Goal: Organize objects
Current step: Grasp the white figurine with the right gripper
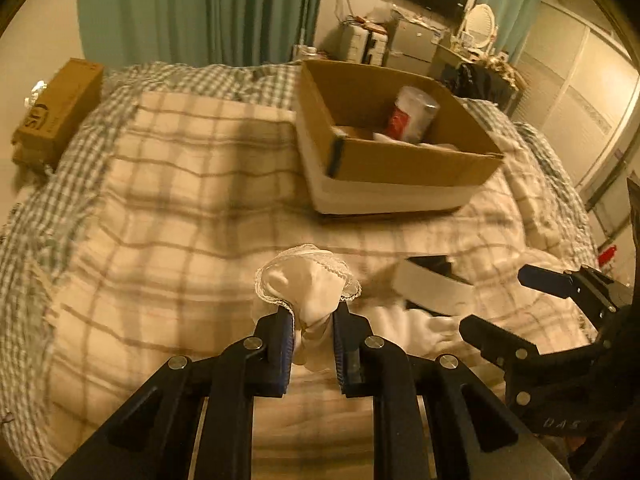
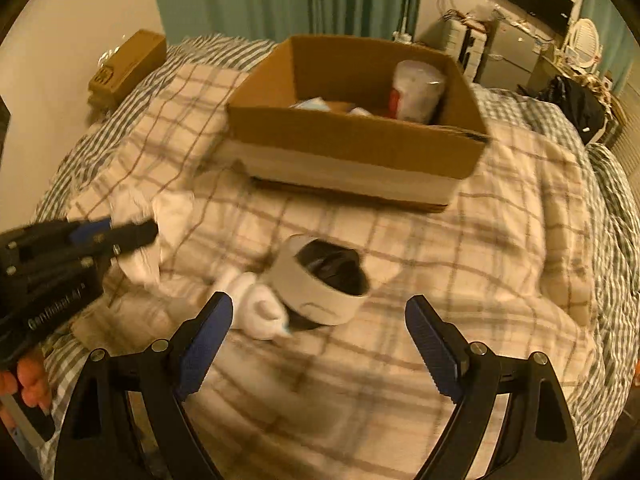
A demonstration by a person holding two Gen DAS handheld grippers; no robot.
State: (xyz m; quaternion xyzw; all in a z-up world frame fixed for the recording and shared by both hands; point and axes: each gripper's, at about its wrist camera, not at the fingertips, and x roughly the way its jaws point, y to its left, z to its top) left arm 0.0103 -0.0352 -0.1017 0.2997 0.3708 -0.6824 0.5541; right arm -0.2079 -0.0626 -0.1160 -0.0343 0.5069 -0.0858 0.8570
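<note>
**Sock pinched in the left hand-held gripper, cardboard box behind it**

Sock (image 1: 308, 280), white with a lace-trimmed cuff, is bunched between the two blue pads of the left hand-held gripper (image 1: 313, 322), which is pressed in on the cloth and holds it above the plaid blanket (image 1: 180, 208). It sits on the near side of the cardboard box (image 1: 400, 160), well apart from it.

The cardboard box stands open on the blanket, a white band running along its lower wall. Inside it, toward the far right corner, stands a white and red container (image 1: 412, 114), with some pale items beside it that are too blurred to name.

The right hand-held gripper (image 2: 320, 340) is spread wide with nothing between its fingers. It hovers on the near side of the box, above a white band with a black lining (image 2: 320, 280) lying on the blanket. Another white sock (image 2: 260, 308) lies just beside that band, touching its left edge.

Left of the cardboard box, at the bed's edge against the wall, lies a smaller brown box (image 1: 60, 108). Green curtains (image 1: 200, 8) hang behind the bed.
</note>
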